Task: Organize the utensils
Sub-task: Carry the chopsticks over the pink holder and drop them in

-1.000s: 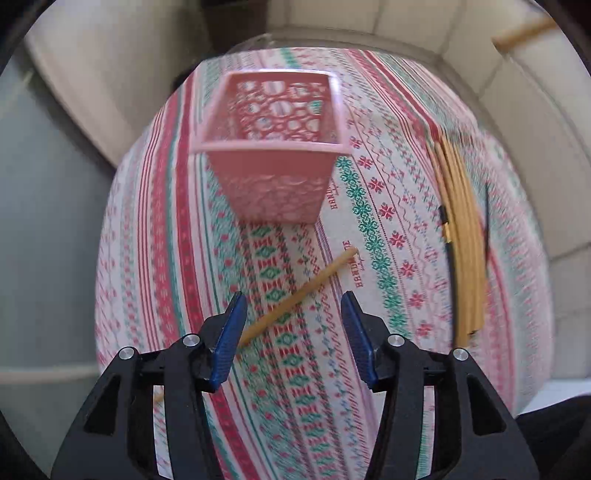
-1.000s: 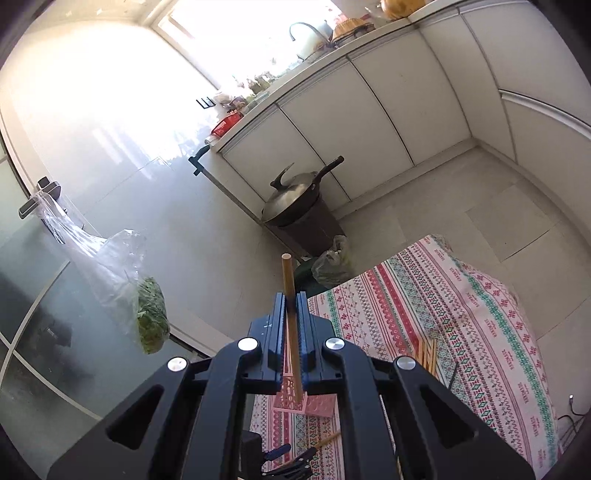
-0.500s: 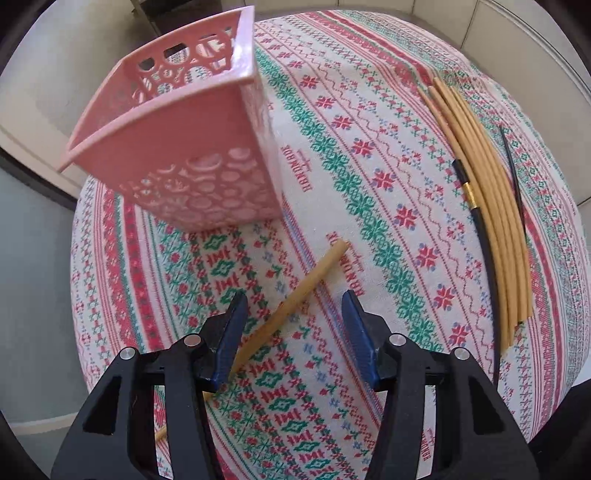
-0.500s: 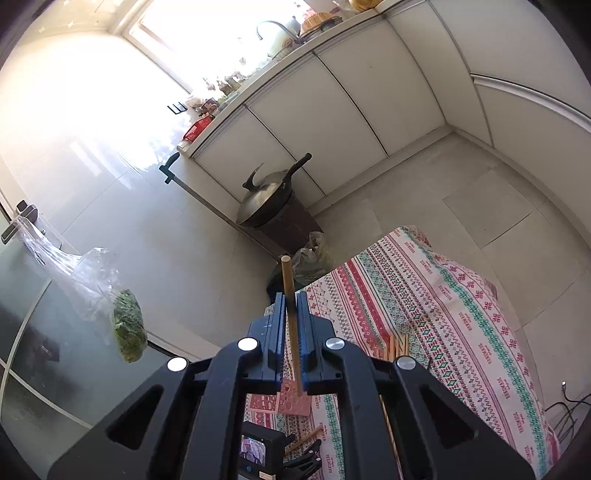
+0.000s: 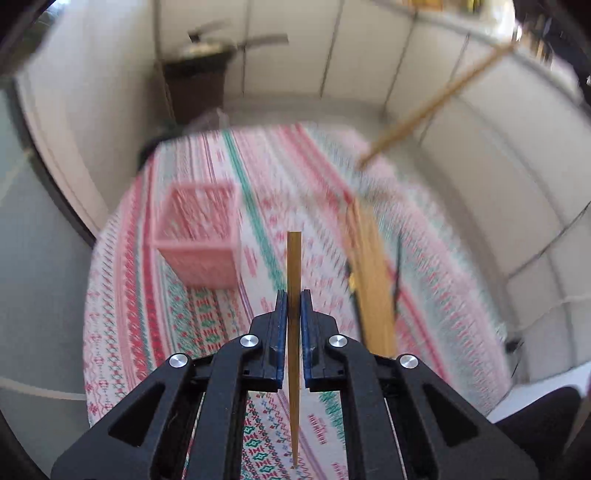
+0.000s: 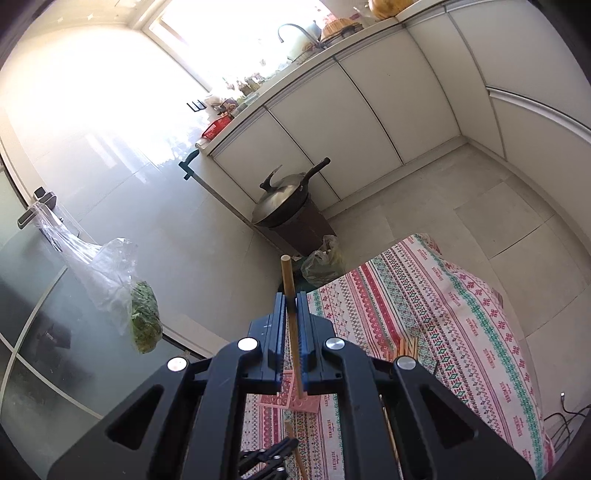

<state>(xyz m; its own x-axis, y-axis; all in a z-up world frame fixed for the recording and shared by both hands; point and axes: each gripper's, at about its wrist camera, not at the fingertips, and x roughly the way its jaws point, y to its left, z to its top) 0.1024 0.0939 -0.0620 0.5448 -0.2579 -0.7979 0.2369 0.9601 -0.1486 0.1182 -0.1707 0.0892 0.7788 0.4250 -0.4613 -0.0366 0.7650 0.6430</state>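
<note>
Basket (image 5: 197, 236) stands left of chopstick bundle (image 5: 371, 288).

A patterned cloth (image 6: 461, 317) in red, green and white bands covered the low table; beyond its far edge a dark wok (image 6: 282, 197) with a long handle sat on a dark stand (image 6: 299, 232), a crumpled plastic bag (image 6: 321, 260) lying at the foot of that stand; white cabinet doors (image 6: 369, 122) ran along the wall behind, under a counter crowded with small items, a red basket (image 6: 214, 130) near its end and a curved tap (image 6: 291, 31) before the bright window; a clear bag of green leaves (image 6: 142, 317) hung from a door handle (image 6: 37, 208) on the glass door; pale floor tiles (image 6: 498, 206) filled the corner; dark cables (image 6: 565, 413) trailed on the floor beside the cloth.
</note>
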